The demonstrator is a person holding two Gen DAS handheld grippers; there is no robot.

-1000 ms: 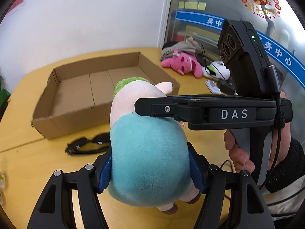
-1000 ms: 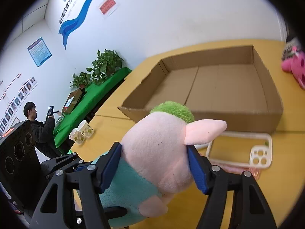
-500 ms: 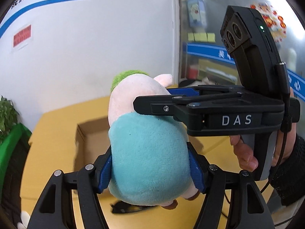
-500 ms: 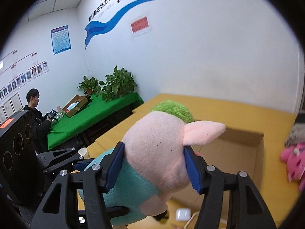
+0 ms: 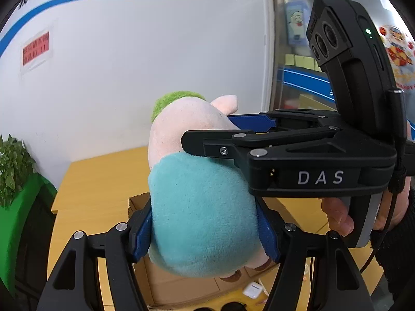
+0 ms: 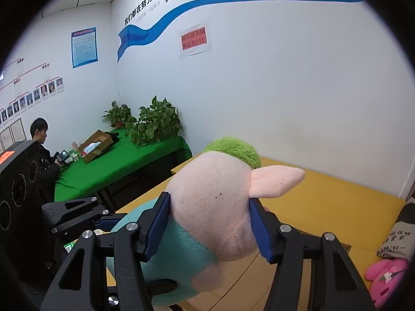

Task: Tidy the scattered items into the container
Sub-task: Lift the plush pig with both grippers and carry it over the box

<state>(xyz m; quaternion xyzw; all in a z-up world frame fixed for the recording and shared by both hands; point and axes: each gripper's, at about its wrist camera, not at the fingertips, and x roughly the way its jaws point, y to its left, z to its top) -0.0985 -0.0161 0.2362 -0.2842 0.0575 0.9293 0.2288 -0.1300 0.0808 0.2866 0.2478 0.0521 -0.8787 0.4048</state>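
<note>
A plush pig [image 5: 202, 220] with a teal body, pink head and green tuft is held in the air by both grippers. My left gripper [image 5: 205, 233] is shut on its teal body. My right gripper [image 6: 207, 229] is shut on its pink head [image 6: 215, 202]; it also shows in the left wrist view [image 5: 259, 140], reaching in from the right. The cardboard box [image 5: 166, 285] lies below the pig on the yellow table [image 5: 98, 181], mostly hidden by the pig.
A white earbud case [image 5: 253, 290] and dark sunglasses [image 5: 233, 307] lie on the table near the box. A pink plush [image 6: 384, 277] and folded cloth [image 6: 396, 238] sit at the right. A green-covered table [image 6: 116, 165] with plants stands beyond, a seated person beside it.
Both grippers have lifted the pig higher and tilted upward. The box has dropped from the middle of the views to the bottom, and the wall now fills the background.
</note>
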